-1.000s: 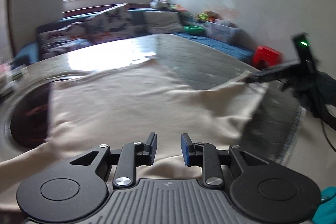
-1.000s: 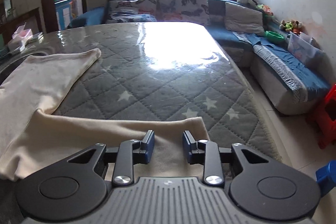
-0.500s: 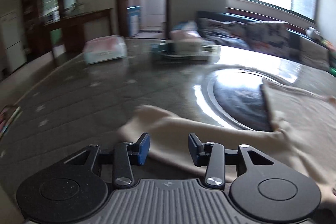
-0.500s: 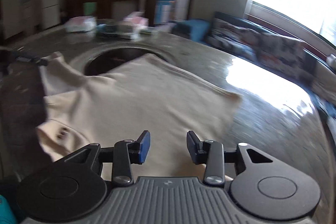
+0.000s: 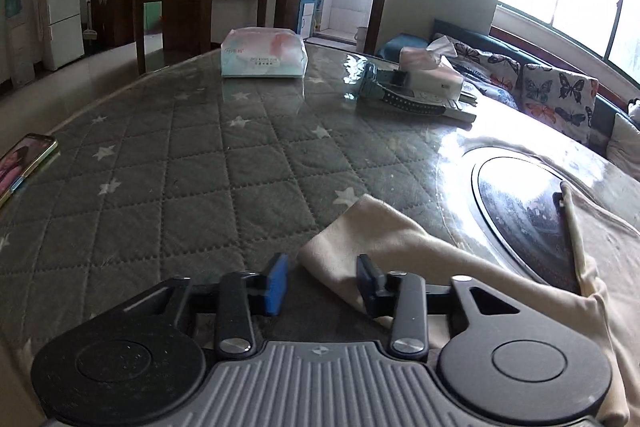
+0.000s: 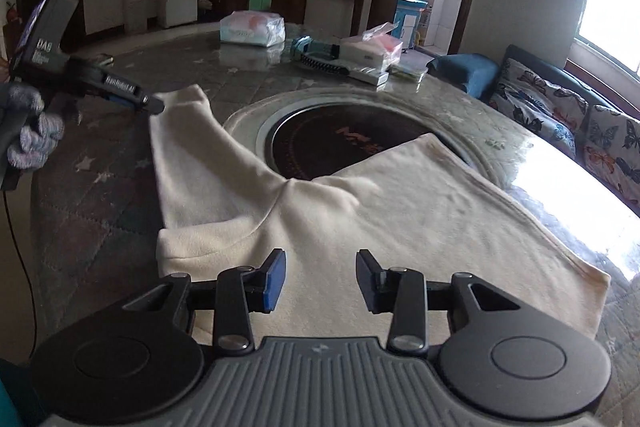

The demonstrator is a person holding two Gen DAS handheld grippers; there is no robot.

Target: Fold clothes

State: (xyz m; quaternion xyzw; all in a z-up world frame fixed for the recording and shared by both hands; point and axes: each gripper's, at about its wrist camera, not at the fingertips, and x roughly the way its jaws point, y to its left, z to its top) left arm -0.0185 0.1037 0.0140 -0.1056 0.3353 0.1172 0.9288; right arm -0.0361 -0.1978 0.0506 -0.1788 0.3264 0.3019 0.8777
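Cream garment (image 6: 400, 211) flat on bench (image 5: 200, 163). Left gripper (image 5: 322, 277) and right gripper (image 6: 320, 279): fingers spread, holding nothing. Left gripper lettered "DAS"; further lettering unclear.

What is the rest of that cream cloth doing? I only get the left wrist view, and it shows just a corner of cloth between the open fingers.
Observer: It is a long-sleeved cream top. Its body lies spread flat, and a far corner overlaps the dark round inset.
Operator: And the other gripper?
Observer: The right gripper hovers open above the top's body, gripping nothing.
Operator: How does mine look from there?
Observer: The left gripper points at the sleeve cuff. A hand in a knitted glove holds it.
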